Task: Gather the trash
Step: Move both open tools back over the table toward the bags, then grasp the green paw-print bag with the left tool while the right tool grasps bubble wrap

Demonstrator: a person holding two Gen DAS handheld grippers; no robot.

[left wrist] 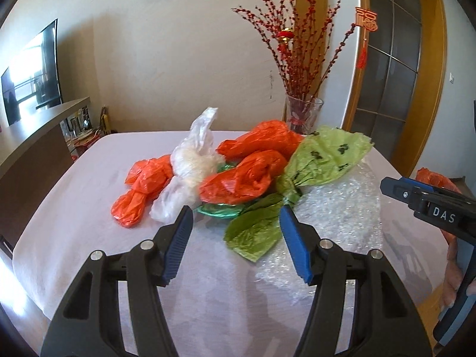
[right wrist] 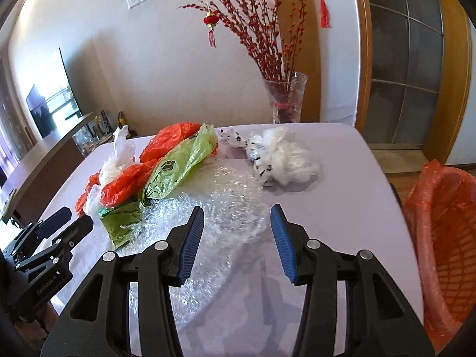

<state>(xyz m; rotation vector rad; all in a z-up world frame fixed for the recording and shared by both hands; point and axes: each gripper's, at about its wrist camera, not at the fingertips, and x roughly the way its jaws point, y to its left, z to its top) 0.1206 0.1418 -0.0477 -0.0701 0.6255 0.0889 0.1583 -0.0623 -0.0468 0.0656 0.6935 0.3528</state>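
Observation:
A heap of crumpled plastic bags lies on the pale tablecloth: orange bags, a white bag, green paw-print bags and a sheet of bubble wrap. A white wad with black specks sits apart, farther right. My left gripper hovers open just short of the green bag's near end, nothing between its pads. Over the bubble wrap my right gripper stands open and empty. An orange-lined bin stands at the table's right edge.
A glass vase of red branches stands at the table's far edge. A low cabinet and a television are off to the left. A wooden door frame is behind on the right.

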